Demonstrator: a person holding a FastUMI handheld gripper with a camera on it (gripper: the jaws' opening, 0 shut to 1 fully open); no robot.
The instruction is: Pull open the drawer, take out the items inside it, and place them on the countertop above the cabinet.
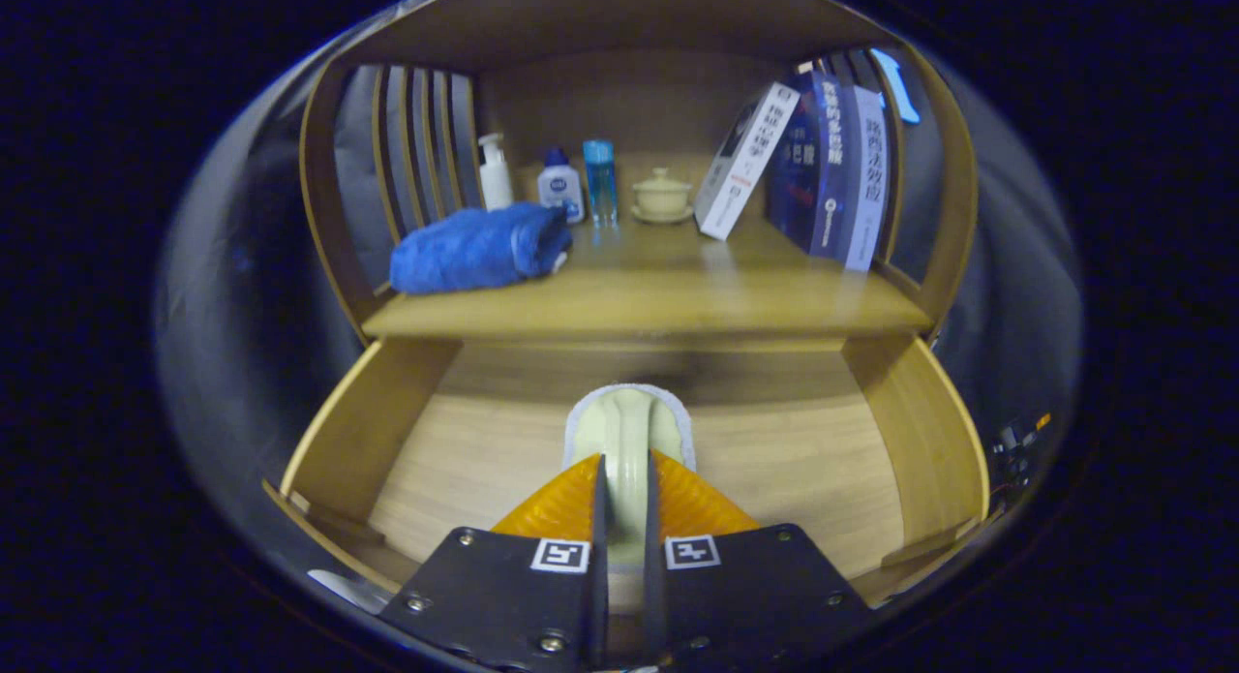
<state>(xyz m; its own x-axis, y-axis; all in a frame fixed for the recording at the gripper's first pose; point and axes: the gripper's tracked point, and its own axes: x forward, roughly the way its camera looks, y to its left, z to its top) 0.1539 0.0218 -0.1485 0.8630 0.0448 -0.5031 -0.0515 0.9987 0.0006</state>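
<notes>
Gripper clamped on a pale brush-like item over the open drawer

The gripper [625, 489] had its two orange fingers [557, 504] pressed together on the handle of a pale green item [627, 431] with a white edge, maybe a cleaning brush. Its long axis ran straight ahead along the fingers, and its rounded head pointed toward the back of the drawer [368, 431], which stood pulled open below. The countertop [658, 300] lay ahead and above the held item, so I judged the coming move should go up and forward. There a blue cloth [479, 249] lay on the left, small bottles [559, 184] and a lidded cup [662, 194] at the back, leaning books [823, 165] on the right. The book spines carried writing, but I could not read it surely.
</notes>
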